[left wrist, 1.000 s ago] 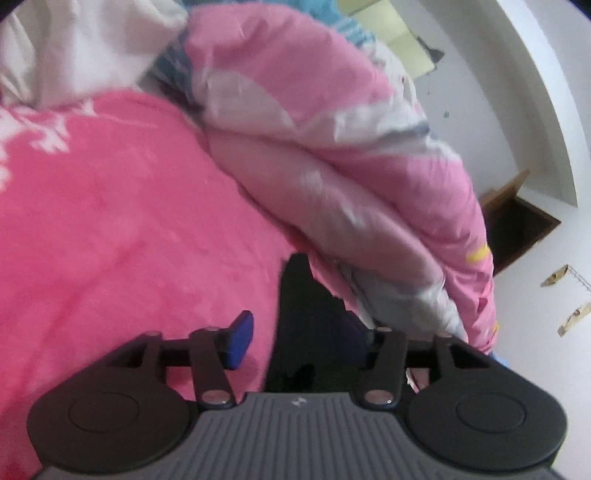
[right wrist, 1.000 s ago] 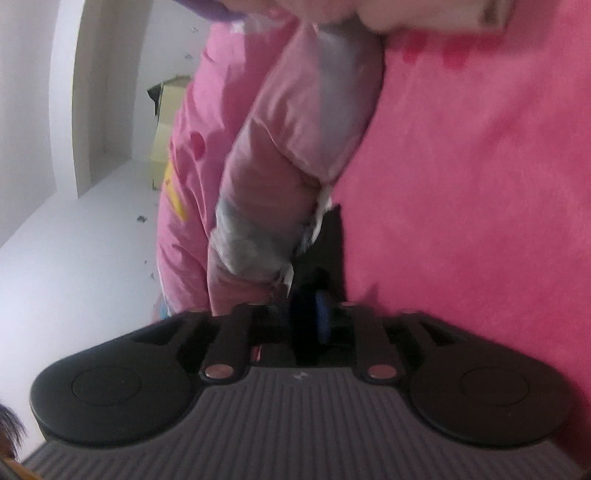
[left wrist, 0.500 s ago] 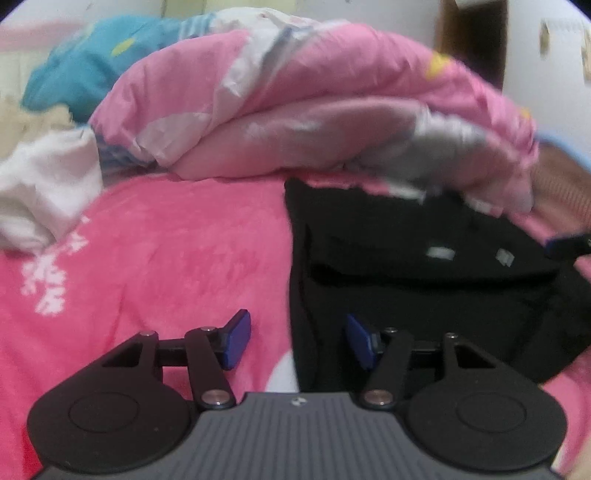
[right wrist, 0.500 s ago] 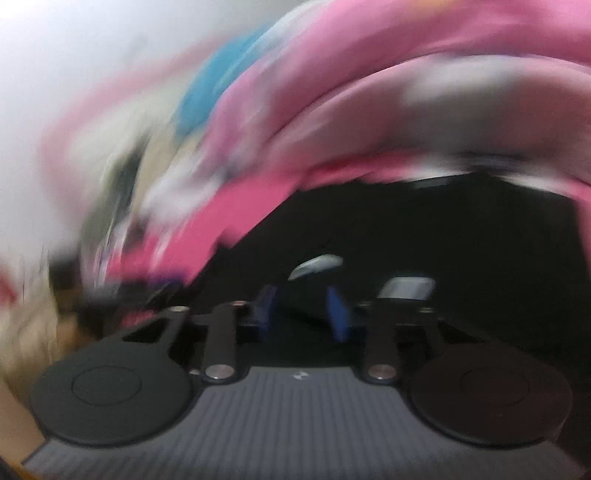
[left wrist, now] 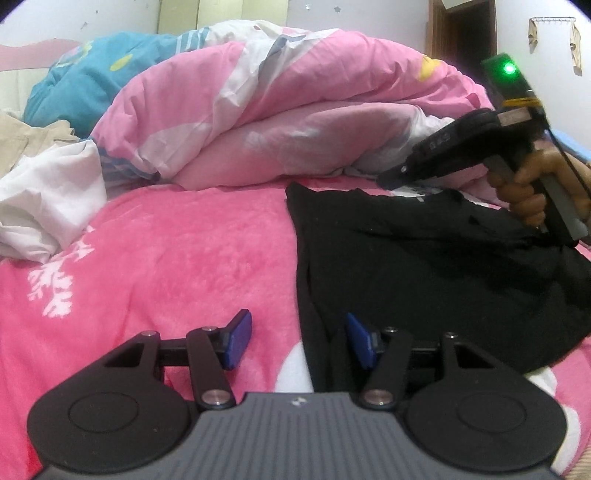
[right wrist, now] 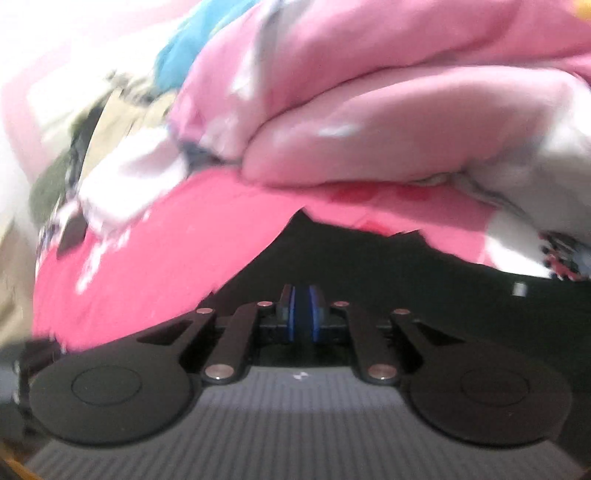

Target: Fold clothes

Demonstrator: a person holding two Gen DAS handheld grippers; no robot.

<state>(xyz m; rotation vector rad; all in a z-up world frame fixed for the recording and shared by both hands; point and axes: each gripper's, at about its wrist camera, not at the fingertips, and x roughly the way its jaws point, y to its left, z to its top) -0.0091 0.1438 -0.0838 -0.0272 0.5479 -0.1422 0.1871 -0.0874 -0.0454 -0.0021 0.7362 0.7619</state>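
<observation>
A black garment [left wrist: 424,266] lies spread on a pink fleece blanket [left wrist: 166,266], to the right of centre. My left gripper [left wrist: 299,339] is open low over the garment's near left edge. Its right pad is over black cloth and its left pad is over the blanket. A hand [left wrist: 528,192] holds my right gripper [left wrist: 395,177] just above the garment's far edge. In the right wrist view the right gripper [right wrist: 303,314] is shut, with its blue pads together over the black garment [right wrist: 406,280]. I see no cloth pinched between the pads.
A rolled pink-and-white duvet [left wrist: 295,122] lies along the back, right behind the garment. Crumpled white cloth [left wrist: 48,206] and blue bedding [left wrist: 81,85] are at the far left. A dark doorway [left wrist: 465,33] is in the wall beyond.
Both grippers swung from a tilted pose to level over the bed. The garment now lies spread flat. The right gripper held it, opened, then shut again. The left stayed open.
</observation>
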